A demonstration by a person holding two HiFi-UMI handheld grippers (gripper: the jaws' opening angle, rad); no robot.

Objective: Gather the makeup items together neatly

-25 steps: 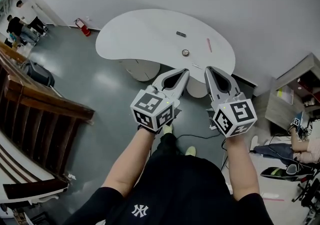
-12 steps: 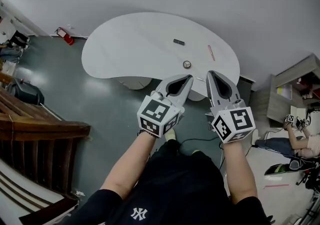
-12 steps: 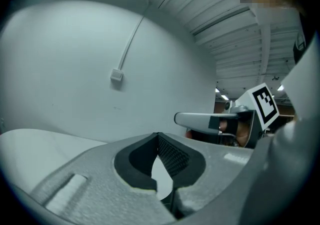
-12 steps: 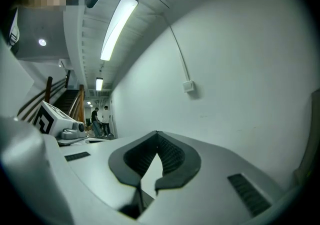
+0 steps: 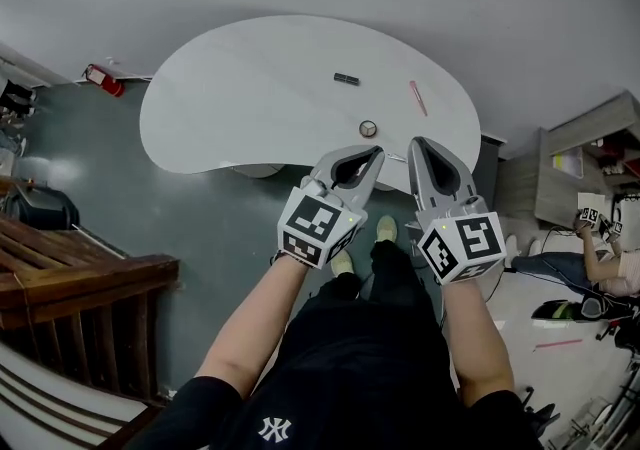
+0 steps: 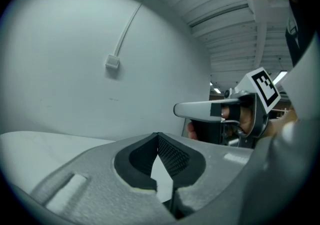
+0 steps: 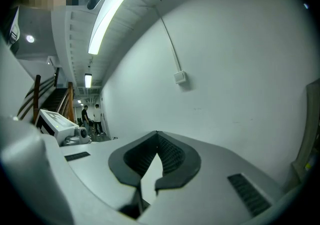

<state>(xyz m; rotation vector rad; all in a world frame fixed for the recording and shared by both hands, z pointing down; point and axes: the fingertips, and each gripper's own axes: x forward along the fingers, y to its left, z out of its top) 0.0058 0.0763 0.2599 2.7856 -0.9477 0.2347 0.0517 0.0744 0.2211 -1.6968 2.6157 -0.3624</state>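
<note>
On the white kidney-shaped table [image 5: 250, 88] lie a small dark flat item [image 5: 346, 79], a pink stick [image 5: 417, 98] and a small round compact [image 5: 368, 128], spread apart on the right half. My left gripper [image 5: 376, 151] and right gripper [image 5: 416, 143] are both shut and empty, held side by side in the air at the table's near edge, below the compact. In the left gripper view my left gripper [image 6: 158, 135] points at a bare wall, with the right gripper [image 6: 220, 111] to its right. The right gripper view shows my right gripper [image 7: 157, 134] over the table [image 7: 85, 164], where a dark item [image 7: 77, 156] lies.
Grey floor lies around the table. A red fire extinguisher [image 5: 100, 80] stands by the wall at the left, a wooden stair rail [image 5: 70, 288] runs at lower left, and shelving [image 5: 585, 168] with a seated person [image 5: 600, 268] is at the right.
The table has come nearer and sits more central in the head view as I step towards it. Both grippers stay shut and side by side.
</note>
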